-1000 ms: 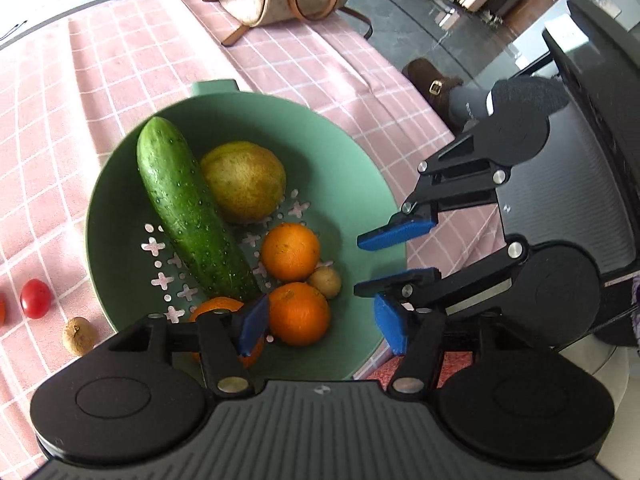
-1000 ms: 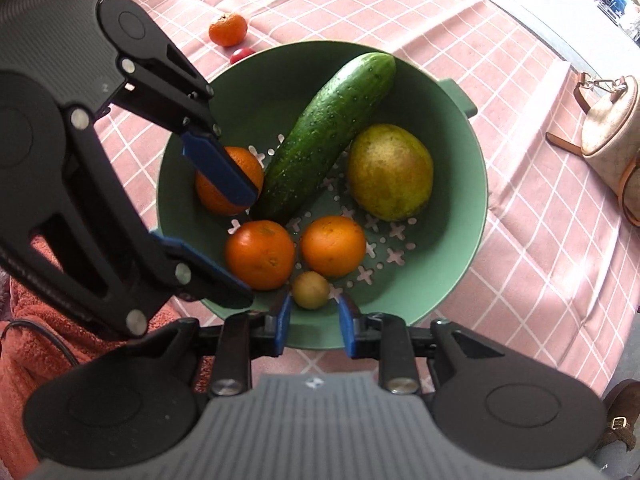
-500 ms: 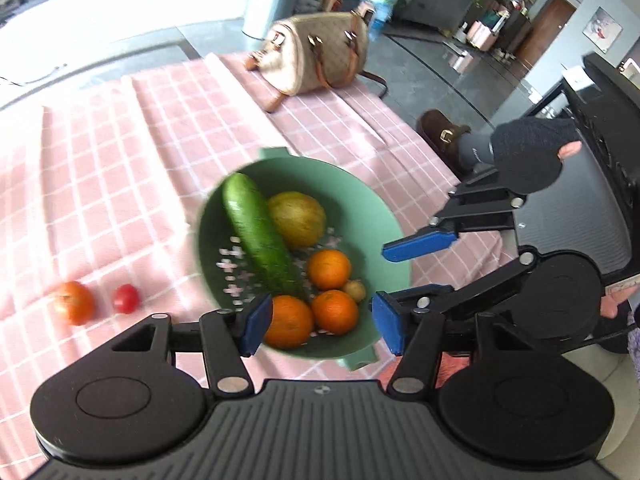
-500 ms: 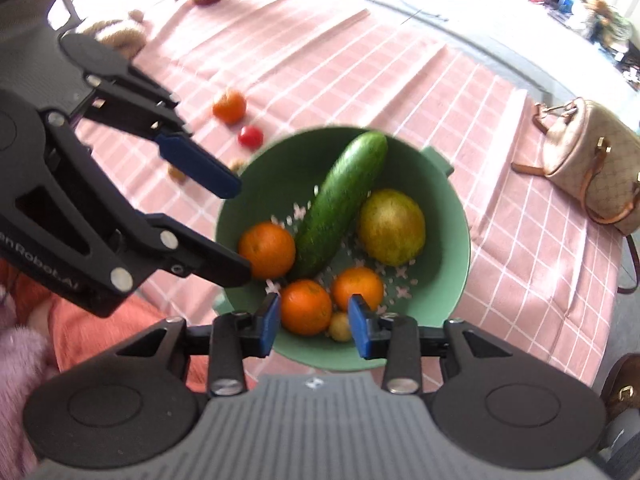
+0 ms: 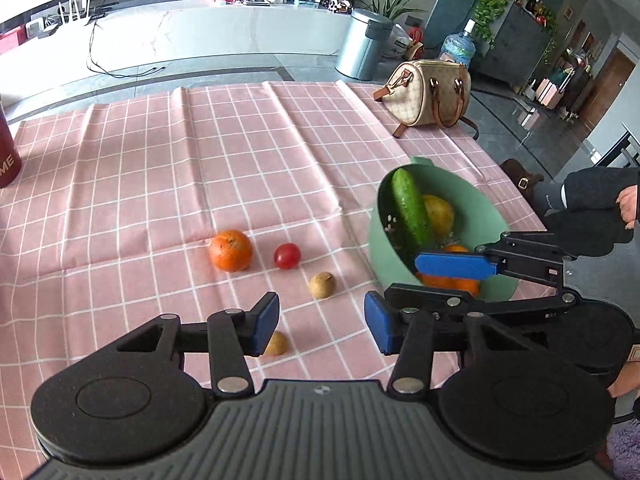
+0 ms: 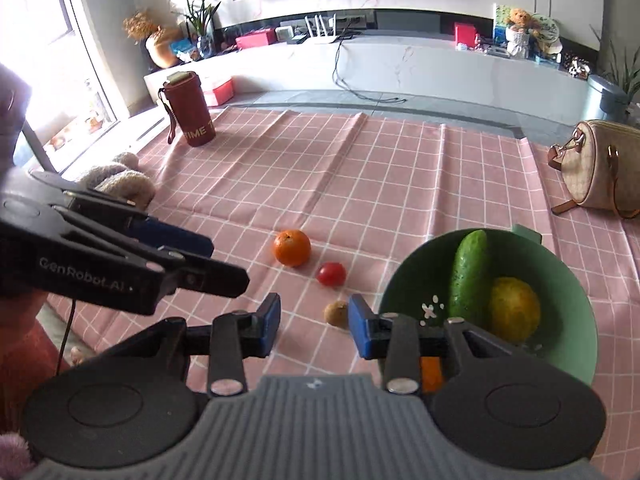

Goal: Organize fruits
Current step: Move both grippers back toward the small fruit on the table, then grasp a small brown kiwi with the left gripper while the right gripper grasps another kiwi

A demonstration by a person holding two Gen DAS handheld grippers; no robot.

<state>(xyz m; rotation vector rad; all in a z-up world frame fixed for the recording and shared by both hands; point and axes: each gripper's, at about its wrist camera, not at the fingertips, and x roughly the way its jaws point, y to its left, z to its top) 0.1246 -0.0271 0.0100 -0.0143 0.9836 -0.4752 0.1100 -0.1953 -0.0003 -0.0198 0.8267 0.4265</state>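
Two loose fruits (image 5: 231, 250) beyond empty jaws

My pink checked tablecloth (image 5: 200, 168) covers the table, with a beige handbag (image 5: 430, 94) lying at its far right corner. A dark red bottle (image 6: 191, 110) stands upright at the far left, and a silver bin (image 5: 366, 46) sits on the floor beyond
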